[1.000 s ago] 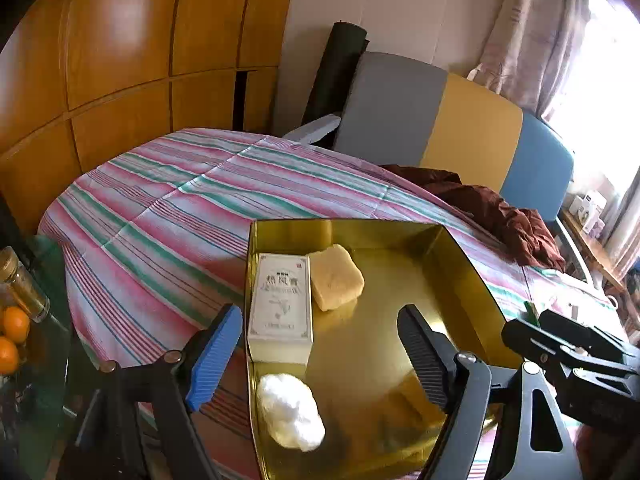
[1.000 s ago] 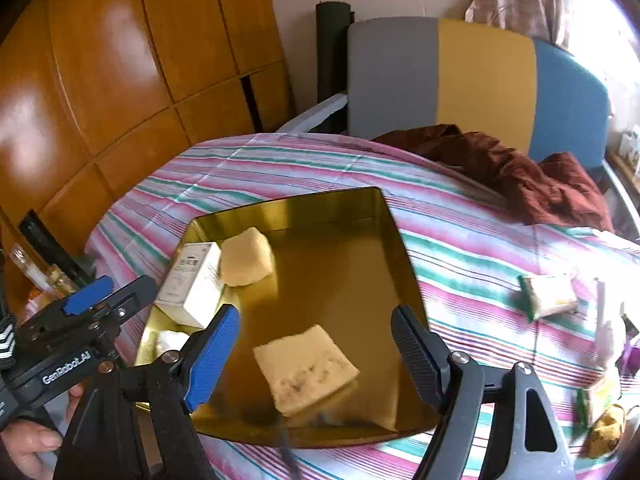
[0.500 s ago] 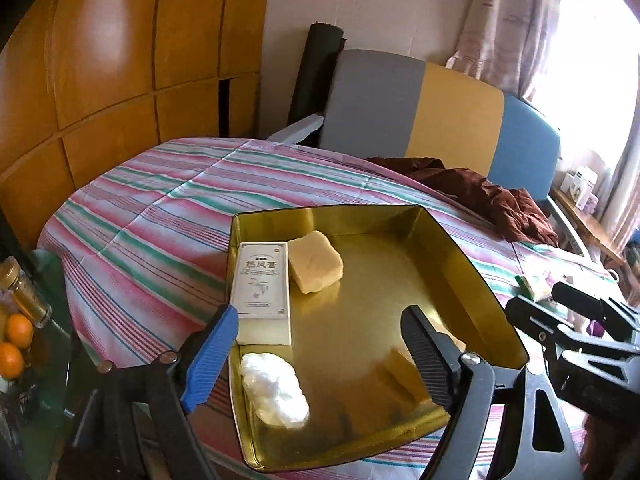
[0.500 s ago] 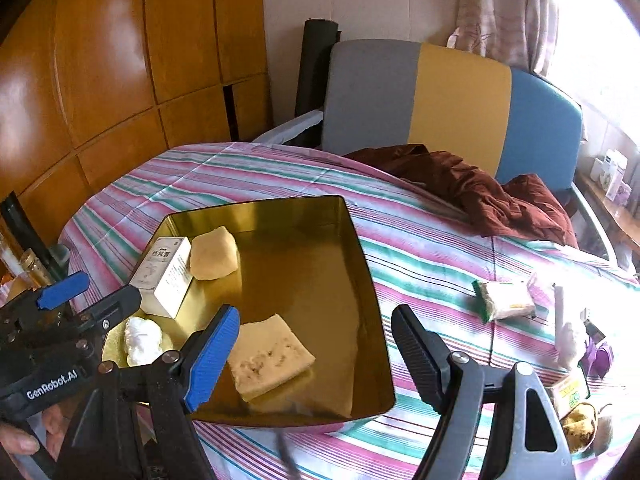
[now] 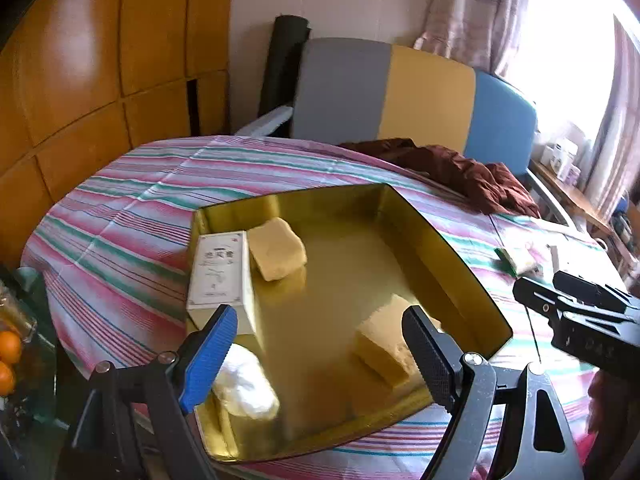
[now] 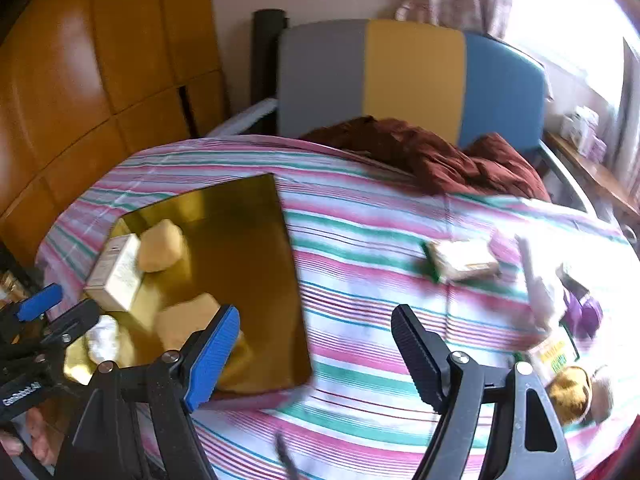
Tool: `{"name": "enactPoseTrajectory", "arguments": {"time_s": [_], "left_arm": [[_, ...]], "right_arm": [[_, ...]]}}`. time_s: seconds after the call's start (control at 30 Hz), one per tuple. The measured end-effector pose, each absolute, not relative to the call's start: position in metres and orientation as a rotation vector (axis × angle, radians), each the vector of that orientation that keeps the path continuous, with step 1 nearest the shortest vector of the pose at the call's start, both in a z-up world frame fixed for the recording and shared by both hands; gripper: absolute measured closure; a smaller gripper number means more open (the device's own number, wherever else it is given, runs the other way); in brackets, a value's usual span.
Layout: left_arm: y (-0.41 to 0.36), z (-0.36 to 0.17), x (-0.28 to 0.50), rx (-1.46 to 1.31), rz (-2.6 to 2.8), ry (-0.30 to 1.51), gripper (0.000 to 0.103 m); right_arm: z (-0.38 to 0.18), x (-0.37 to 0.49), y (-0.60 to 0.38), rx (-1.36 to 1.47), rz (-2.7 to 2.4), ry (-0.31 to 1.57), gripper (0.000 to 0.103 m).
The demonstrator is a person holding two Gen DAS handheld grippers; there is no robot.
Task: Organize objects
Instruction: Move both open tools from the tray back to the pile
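Since a second ago the right wrist view has swung off the gold tray [image 6: 240,240], which now sits at the left of its frame with striped cloth filling the middle; earlier the tray lay between the fingers. In the left wrist view the tray [image 5: 440,248] has slid slightly up and right, and the sponge nearest the camera [image 5: 380,344] now shows in full.

The left claw [image 5: 316,356] hangs spread over the tray's near end, pinching nothing. From left to right inside the tray: a white box [image 5: 218,276] along the left wall, a white wad [image 5: 244,388] at the near left corner, a yellow sponge [image 5: 276,254] touching the box, then the near sponge. The right claw [image 6: 316,348] is also spread and empty, above bare cloth just right of the tray. Further right on the bench lie a green-edged packet [image 6: 460,260] and a blurred cluster of small items [image 6: 560,320] at the frame's right edge.

The bench wears a pink, green and white striped cloth [image 6: 380,300]. Wooden panels [image 5: 100,80] fill the upper left; a grey, yellow and blue chair back [image 5: 420,96] with brown fabric [image 5: 460,168] stands behind, and a bright curtained window [image 5: 560,40] at upper right.
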State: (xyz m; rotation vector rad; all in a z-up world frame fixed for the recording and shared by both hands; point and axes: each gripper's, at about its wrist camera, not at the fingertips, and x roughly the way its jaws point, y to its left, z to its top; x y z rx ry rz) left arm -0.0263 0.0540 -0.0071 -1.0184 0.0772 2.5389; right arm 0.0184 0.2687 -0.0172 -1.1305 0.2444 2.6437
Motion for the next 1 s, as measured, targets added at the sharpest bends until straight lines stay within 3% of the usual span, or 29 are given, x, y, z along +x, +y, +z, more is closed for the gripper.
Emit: {"name": "enactPoseTrajectory", "arguments": {"time_s": [0.5, 0.77, 1.0], "left_arm": [[0.111, -0.003, -0.009, -0.968, 2.353, 0.199, 0.018], [0.177, 0.004, 0.018, -0.902, 2.150, 0.320, 0.018], [0.244, -0.004, 0.037, -0.873, 1.998, 0.443, 0.018]], "right_arm": [[-0.013, 0.109, 0.418, -1.042, 2.324, 0.559, 0.023], [-0.010, 0.195, 0.514, -0.851, 2.067, 0.833, 0.023], [-0.027, 0.220, 0.537, -0.780, 2.039, 1.013, 0.023]]}}
